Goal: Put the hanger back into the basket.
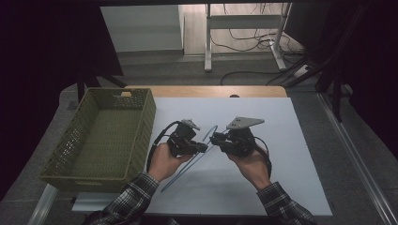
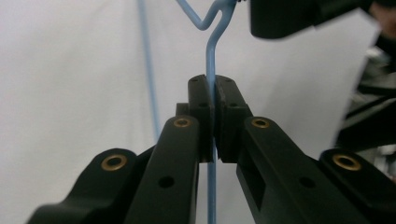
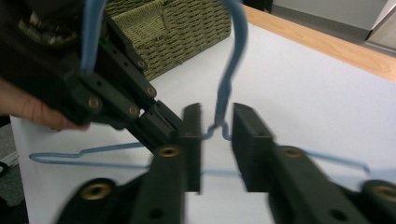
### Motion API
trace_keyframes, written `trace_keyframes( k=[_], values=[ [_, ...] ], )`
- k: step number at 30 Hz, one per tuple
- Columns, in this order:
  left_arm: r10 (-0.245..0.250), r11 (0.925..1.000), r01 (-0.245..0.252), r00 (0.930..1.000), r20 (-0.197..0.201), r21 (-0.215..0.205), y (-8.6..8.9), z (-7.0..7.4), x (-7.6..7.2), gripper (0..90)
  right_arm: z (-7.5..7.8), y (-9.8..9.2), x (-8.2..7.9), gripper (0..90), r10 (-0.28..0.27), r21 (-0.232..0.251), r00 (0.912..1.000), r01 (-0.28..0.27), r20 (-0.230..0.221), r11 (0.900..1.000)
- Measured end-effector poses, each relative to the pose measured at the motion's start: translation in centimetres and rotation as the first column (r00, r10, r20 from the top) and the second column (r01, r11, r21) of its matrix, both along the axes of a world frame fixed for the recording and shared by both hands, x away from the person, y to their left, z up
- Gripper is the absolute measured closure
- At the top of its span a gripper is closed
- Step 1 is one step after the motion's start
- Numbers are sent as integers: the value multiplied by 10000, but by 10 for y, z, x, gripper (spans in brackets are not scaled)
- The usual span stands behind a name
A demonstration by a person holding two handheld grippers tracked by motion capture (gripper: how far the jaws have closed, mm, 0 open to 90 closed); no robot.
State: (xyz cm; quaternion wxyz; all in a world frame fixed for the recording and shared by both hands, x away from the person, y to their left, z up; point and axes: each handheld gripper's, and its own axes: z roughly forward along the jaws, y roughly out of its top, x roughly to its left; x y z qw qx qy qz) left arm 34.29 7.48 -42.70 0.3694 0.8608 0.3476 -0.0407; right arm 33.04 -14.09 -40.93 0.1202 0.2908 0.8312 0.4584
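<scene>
A thin blue wire hanger is held over the white table sheet, its long arm slanting down toward the front. My left gripper is shut on a straight run of the hanger just below the twisted neck. My right gripper faces it from the right, jaws apart on either side of the neck. The hanger's hook rises between the pads, which do not press on it. In the high view, the left gripper and right gripper nearly meet tip to tip.
An olive woven basket stands at the table's left, with nothing visible inside. A wooden strip runs along the table's far edge. Behind it are desk legs and floor cables. White sheet lies bare to the right of the hands.
</scene>
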Motion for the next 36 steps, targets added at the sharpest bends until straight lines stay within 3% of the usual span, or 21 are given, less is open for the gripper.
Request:
trace_keyframes(
  k=[4, 13, 19, 31, 36],
  values=[
    [-4, 9993, -5, 9997, -241, -370, 10, 8, 2, 875, 3, -5, -4, 576, -22, 76, 9999, 21, 115, 10000],
    [273, 9946, -307, 9990, -352, -987, 37, 34, 4, 874, 1, -26, -17, 309, 69, 177, 10000, -70, 57, 9998],
    [492, 9923, -528, 9982, -342, -1123, 58, 54, 5, 874, -4, -38, -22, 147, -33, 144, 9999, 31, 130, 9999],
    [1008, 9886, -1009, 9949, -71, -1116, 99, 88, 1, 875, -9, -57, -30, 64, -303, 153, 9994, 306, -151, 9994],
    [1532, 9815, -1509, 9881, 104, -1177, 139, 94, 0, 874, -12, -65, -33, 46, -360, 84, 9991, 362, -206, 9993]
  ],
)
